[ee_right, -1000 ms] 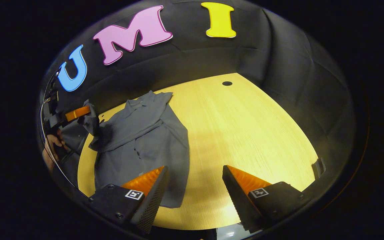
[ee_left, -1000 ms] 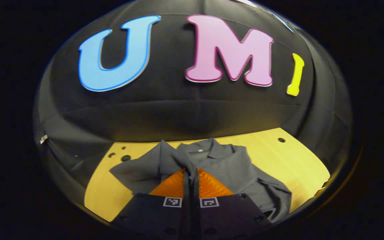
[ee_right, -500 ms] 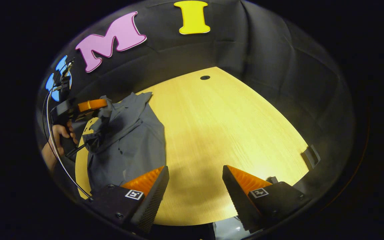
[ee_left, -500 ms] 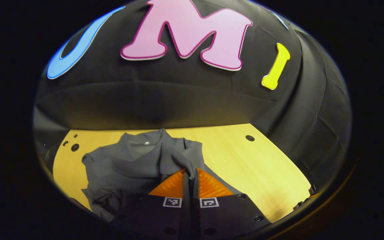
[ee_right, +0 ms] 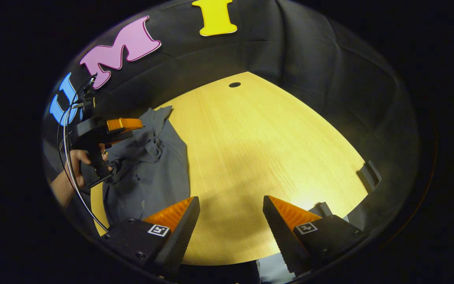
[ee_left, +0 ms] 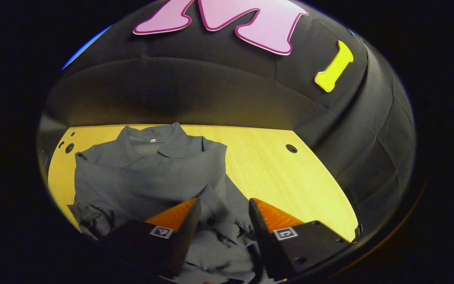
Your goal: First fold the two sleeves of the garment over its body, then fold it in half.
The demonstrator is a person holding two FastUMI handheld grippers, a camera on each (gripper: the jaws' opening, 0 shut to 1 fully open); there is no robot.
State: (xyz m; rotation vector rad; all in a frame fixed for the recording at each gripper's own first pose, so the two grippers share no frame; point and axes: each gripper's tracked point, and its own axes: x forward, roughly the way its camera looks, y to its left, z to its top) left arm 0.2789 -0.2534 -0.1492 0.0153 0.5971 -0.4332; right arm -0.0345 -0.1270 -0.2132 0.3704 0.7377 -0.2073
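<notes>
While left hand-held gripper (ee_left: 221,215) hangs released, garment (ee_left: 152,173) lies just beneath.

Both views face the table (ee_right: 250,130), sharing the garment (ee_left: 148,177).

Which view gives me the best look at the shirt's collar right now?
The left gripper view: the collar faces the camera, flat on the table, above the sleeve folded across the shirt. The right gripper view shows the shirt edge-on, collar indistinct, beside the left gripper.
</notes>
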